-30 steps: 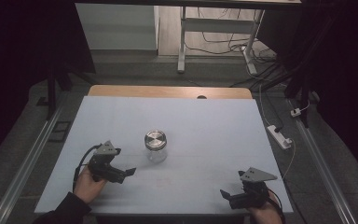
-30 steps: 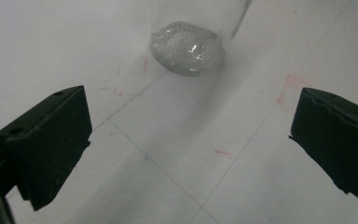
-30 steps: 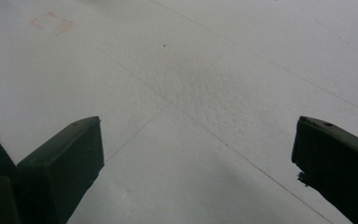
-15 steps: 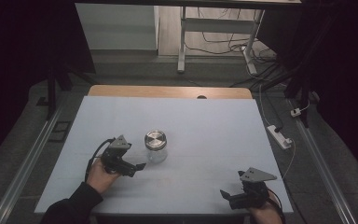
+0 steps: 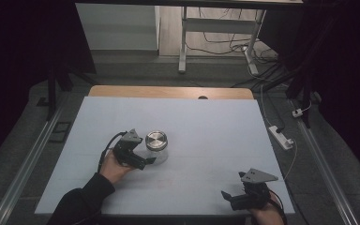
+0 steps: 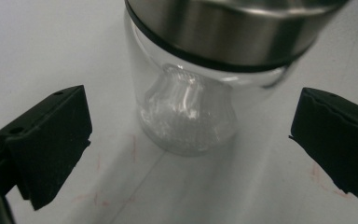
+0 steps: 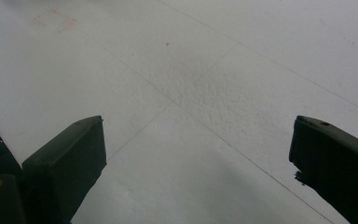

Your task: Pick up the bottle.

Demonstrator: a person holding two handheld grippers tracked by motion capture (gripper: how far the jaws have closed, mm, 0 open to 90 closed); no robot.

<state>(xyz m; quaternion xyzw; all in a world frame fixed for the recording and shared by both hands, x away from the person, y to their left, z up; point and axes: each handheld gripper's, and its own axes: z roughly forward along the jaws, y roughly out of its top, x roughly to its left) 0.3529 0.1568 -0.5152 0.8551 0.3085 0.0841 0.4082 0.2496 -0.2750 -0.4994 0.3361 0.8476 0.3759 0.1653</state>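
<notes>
1 glass jar [image 5: 156,146] w/ steel lid, upright mid-table [image 5: 206,122]; 2 tongs: left gripper [image 5: 143,161] wide, jar between jaws, untouched; right gripper [image 5: 228,198] wide, empty, near front-right edge, jaws just closing slightly; since 1 s ago left has moved in to jar.

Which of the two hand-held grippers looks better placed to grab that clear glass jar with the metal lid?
Left. The left gripper sits right at the clear glass jar with the steel lid, its open jaws on either side. The right gripper rests open at the table's near right corner, far off.
</notes>
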